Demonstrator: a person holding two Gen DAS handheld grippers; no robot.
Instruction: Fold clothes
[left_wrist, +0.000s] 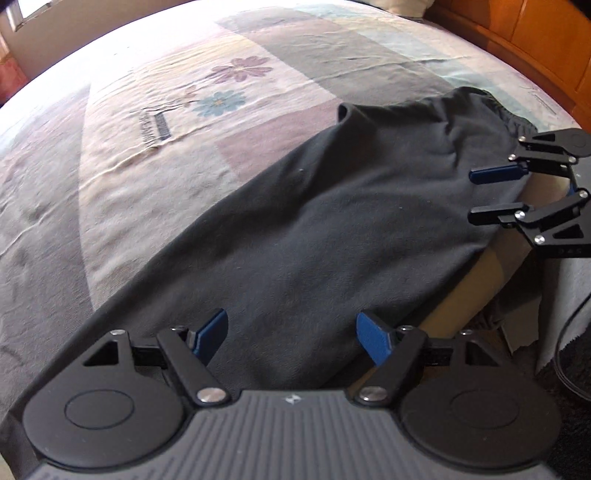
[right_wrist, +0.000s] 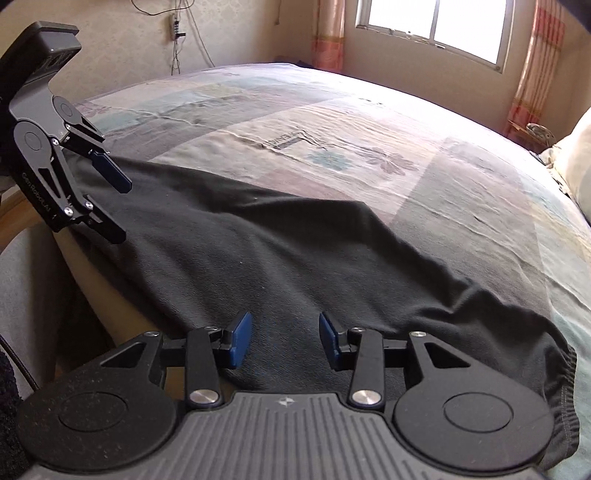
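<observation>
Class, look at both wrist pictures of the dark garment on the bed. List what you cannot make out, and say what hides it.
- Garment, left wrist view: its near end is covered by the left claw.
- Garment's waistband, right wrist view: partly behind the right claw, partly cut off by the picture edge.
- Printed lettering on the bedcover: too small and blurred to read.
- Garment type: not clear in either view.

One dark grey garment (left_wrist: 332, 229) lies flat along the near edge of the bed (left_wrist: 147, 166), folded lengthwise, elastic waistband (right_wrist: 565, 369) gathered at one end, surface lightly creased.
</observation>
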